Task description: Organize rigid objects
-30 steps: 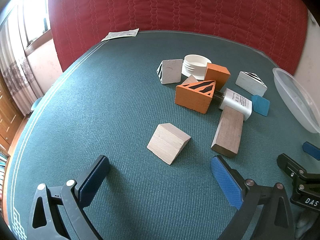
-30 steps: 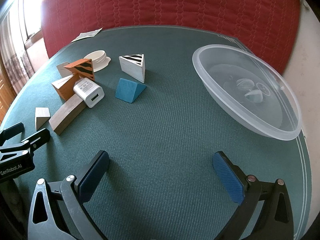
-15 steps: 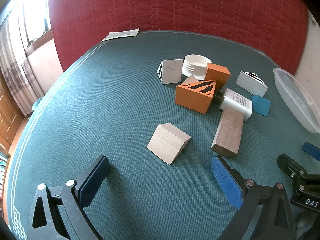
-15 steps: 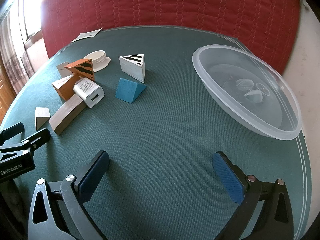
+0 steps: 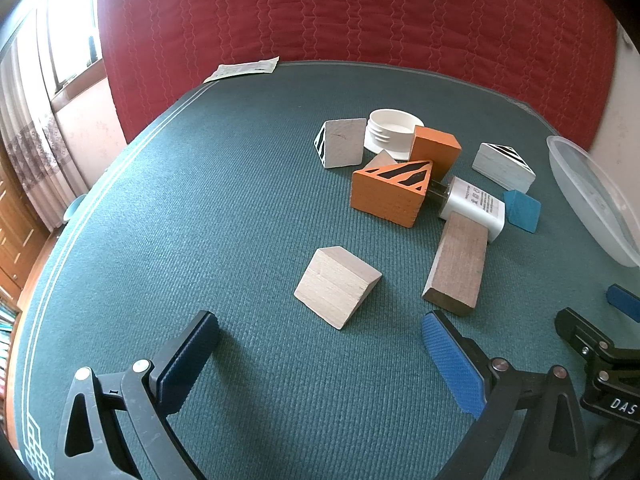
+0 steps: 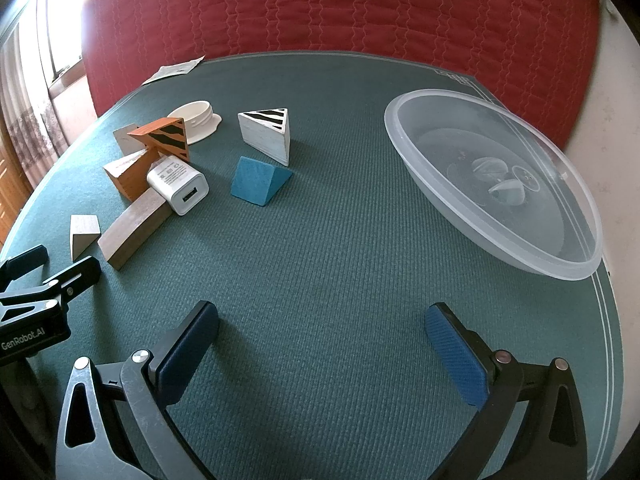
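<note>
Pale wood wedge (image 5: 337, 286) lies ahead of left gripper (image 5: 320, 338), jaws spread, empty. Right gripper (image 6: 322, 330) likewise spread. Pre-grasp stage; next: advance, straddle wedge, carry toward clear bowl (image 6: 576, 268).

Left gripper (image 5: 320, 334) crept a touch forward — pale wooden wedge (image 5: 336, 286) slightly nearer its open fingers; nothing else moved
</note>
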A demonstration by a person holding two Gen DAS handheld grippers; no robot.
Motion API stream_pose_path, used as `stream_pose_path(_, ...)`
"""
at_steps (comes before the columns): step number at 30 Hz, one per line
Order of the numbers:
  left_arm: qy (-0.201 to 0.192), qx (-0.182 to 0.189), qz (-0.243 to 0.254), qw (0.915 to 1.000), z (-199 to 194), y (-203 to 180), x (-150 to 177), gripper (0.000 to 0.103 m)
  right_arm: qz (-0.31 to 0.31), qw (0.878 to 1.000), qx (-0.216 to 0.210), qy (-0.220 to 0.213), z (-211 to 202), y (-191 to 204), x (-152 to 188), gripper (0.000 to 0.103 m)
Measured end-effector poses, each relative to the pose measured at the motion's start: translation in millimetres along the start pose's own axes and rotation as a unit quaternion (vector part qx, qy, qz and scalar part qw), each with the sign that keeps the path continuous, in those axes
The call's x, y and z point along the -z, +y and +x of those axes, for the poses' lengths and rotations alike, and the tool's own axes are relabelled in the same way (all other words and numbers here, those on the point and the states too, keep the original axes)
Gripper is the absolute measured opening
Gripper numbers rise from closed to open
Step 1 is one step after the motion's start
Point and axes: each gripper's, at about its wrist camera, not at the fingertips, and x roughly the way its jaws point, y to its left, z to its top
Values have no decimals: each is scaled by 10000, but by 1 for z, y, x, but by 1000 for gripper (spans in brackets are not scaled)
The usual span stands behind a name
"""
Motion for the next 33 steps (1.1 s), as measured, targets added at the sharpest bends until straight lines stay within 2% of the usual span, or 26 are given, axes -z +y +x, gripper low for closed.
stream_pose_path(5,8,132,61,9999,0,4,-1,103,2,10000,-10,-3,0,-1,0,103)
stream_pose_path(8,-79,262,-70,9996,-3,12,-2,101,4,10000,-13,-4,0,-1,0,103)
stream_pose_path(12,-127,322,-170,9993,-4,16,-5,94,14,10000,-23,-7,0,0,0,103)
stream_pose_path(14,-122,263,-106,9995,-3,15,-7,90,7,10000,-33,-12,-1,0,0,103)
stream_pose_path(16,-139,204,17,9997,-3,12,-8,79,-9,10000,-45,-20,-2,1,0,103)
stream_pose_path(20,-171,214,201,9994,1,7,-14,71,-11,9999,-143,-66,-4,1,1,103)
stream_pose_path(27,-232,424,381,9981,1,6,-18,40,-44,9987,-462,-205,-11,5,4,102)
stream_pose_path(33,-222,857,318,9956,-5,17,-14,40,-111,9960,-849,-266,-17,15,5,98)
